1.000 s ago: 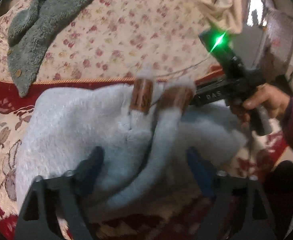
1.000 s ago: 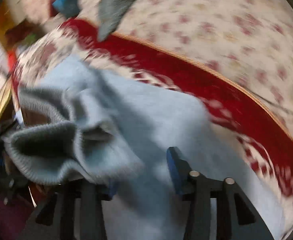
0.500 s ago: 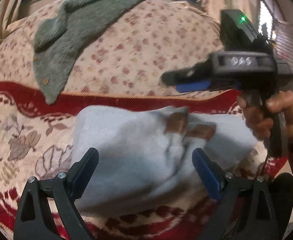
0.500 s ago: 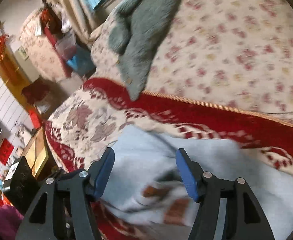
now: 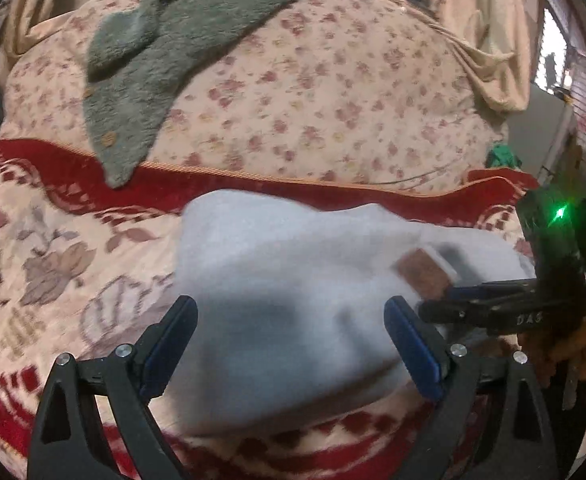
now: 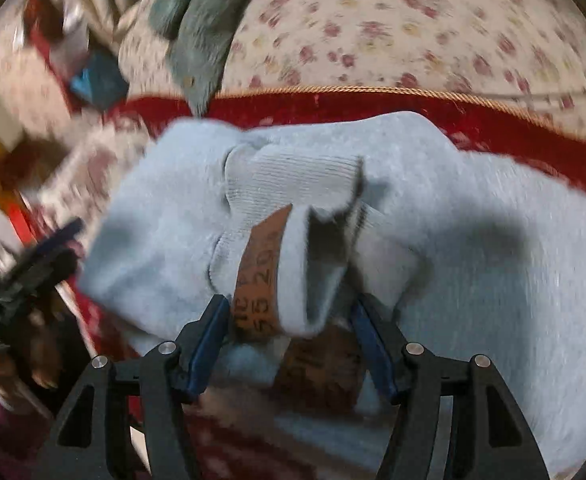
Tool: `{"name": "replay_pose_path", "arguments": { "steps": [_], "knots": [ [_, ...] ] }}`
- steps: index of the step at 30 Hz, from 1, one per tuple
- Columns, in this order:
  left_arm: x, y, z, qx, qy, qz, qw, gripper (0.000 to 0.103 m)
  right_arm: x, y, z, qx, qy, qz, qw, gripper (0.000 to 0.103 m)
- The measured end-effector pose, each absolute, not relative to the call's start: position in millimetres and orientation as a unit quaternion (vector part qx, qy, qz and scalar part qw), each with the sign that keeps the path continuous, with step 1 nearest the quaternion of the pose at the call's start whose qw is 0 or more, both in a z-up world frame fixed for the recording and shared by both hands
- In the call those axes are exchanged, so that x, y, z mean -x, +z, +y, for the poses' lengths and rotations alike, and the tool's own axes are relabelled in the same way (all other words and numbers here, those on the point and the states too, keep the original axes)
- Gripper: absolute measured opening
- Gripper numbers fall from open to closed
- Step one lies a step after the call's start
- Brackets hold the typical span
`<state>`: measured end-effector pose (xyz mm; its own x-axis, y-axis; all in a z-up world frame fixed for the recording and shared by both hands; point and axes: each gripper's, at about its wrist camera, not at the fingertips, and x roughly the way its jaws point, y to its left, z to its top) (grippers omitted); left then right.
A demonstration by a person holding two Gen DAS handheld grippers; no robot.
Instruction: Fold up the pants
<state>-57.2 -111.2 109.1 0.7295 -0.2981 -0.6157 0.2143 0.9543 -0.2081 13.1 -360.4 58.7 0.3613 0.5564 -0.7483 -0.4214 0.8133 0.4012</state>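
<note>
The light blue fleece pants point(image 5: 293, 300) lie bunched on a patterned red and cream sofa seat point(image 5: 45, 248). Their ribbed cuffs with brown printed bands point(image 6: 259, 276) are at the right end. My left gripper point(image 5: 291, 344) is open just above the middle of the pants, holding nothing. My right gripper point(image 6: 291, 340) is open with its jaws on either side of the cuff ends; the fabric lies between them, not pinched. The right gripper also shows in the left wrist view point(image 5: 493, 304) beside a brown band point(image 5: 425, 276).
A floral back cushion point(image 5: 313, 92) stands behind the pants, with a grey fleece garment point(image 5: 165, 52) draped over it. A red strip with gold piping point(image 6: 373, 104) runs along the seat's back. Room clutter point(image 6: 93, 80) lies past the sofa's left end.
Both grippers let go of the pants and lifted. My right gripper has since come back down over the cuff ends. My left gripper hovers open over the middle.
</note>
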Motion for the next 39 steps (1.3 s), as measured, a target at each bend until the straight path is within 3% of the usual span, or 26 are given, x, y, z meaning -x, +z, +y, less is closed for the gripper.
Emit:
{"name": "replay_pose_path", "arguments": {
  "steps": [3,5,6,12,15,16,17,18,20,25,27,30,32,39],
  "knots": [
    [56,105,-132,0.041,-0.162,0.342,0.925,0.094,-13,75,-381,-0.118,0.293,0.467,0.826,0.071],
    [56,97,-143,0.041,-0.174,0.352,0.919,0.094,-16,85,-394,-0.157,0.287,0.447,0.832,0.091],
    [56,94,-146,0.041,-0.179,0.356,0.916,0.094,-23,84,-403,-0.189,0.281,0.444,0.830,0.093],
    [60,71,-165,0.011,-0.178,0.367,0.913,0.094,-59,46,-389,-0.228,0.261,0.514,0.784,0.096],
    [60,66,-168,0.010,-0.177,0.369,0.912,0.097,-64,55,-367,-0.209,0.304,0.486,0.793,0.093],
    [59,65,-169,0.012,-0.178,0.368,0.913,0.097,-68,59,-359,-0.195,0.309,0.483,0.796,0.084],
    [57,65,-171,0.013,-0.179,0.368,0.912,0.097,-72,62,-349,-0.165,0.309,0.482,0.803,0.055],
    [55,65,-173,0.014,-0.182,0.368,0.912,0.097,-77,62,-343,-0.148,0.314,0.484,0.804,0.044],
    [50,67,-179,0.021,-0.189,0.364,0.912,0.097,-85,68,-339,-0.129,0.319,0.482,0.806,0.042],
    [30,62,-198,0.033,-0.205,0.369,0.906,0.097,-86,95,-347,-0.083,0.314,0.436,0.840,0.039],
    [30,59,-204,0.029,-0.208,0.377,0.902,0.097,-94,73,-346,-0.028,0.248,0.469,0.847,0.039],
    [37,76,-191,0.051,-0.230,0.369,0.899,0.097,-89,66,-359,-0.057,0.245,0.468,0.847,0.045],
    [39,92,-172,0.068,-0.215,0.357,0.907,0.097,-87,78,-370,-0.063,0.223,0.461,0.856,0.060],
    [5,118,-107,0.113,-0.108,0.332,0.930,0.098,-74,126,-341,-0.051,0.278,0.390,0.876,0.062]
  ]
}}
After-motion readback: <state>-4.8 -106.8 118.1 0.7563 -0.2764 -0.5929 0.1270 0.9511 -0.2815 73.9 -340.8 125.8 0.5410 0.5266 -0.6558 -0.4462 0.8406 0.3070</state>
